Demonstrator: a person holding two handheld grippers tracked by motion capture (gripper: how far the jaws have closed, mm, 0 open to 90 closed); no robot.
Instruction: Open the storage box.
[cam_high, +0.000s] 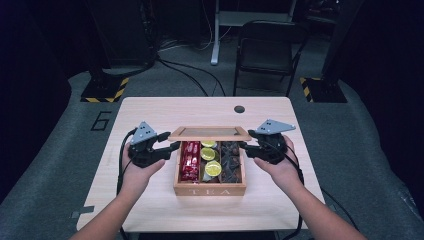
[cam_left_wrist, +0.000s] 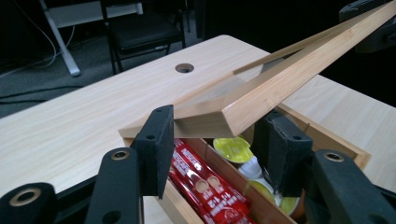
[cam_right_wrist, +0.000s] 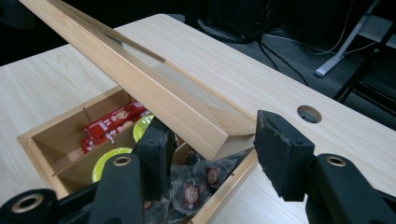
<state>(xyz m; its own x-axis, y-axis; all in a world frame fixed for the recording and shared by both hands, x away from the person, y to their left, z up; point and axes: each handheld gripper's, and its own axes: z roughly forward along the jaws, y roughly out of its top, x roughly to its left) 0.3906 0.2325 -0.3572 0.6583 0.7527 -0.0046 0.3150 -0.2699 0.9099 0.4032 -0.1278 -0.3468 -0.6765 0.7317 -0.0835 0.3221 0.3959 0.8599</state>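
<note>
A wooden tea box (cam_high: 210, 190) marked TEA stands mid-table, its glass-paned lid (cam_high: 210, 133) raised at the front. Inside are red sachets (cam_high: 190, 160), yellow-green pods (cam_high: 210, 161) and dark tea bags (cam_high: 231, 163). My left gripper (cam_high: 172, 146) grips the lid's front left corner, and my right gripper (cam_high: 245, 145) grips the front right corner. In the left gripper view the lid (cam_left_wrist: 280, 70) slants up across the frame, its corner between the jaws of the left gripper (cam_left_wrist: 217, 140). In the right gripper view the lid (cam_right_wrist: 140, 84) corner sits in the right gripper (cam_right_wrist: 210, 149) above the dark bags (cam_right_wrist: 196, 182).
A round cable hole (cam_high: 239, 109) lies in the light wooden table (cam_high: 150, 112) behind the box. A black folding chair (cam_high: 267, 50) stands on the floor beyond the table. Bare tabletop lies to both sides of the box and in front of it.
</note>
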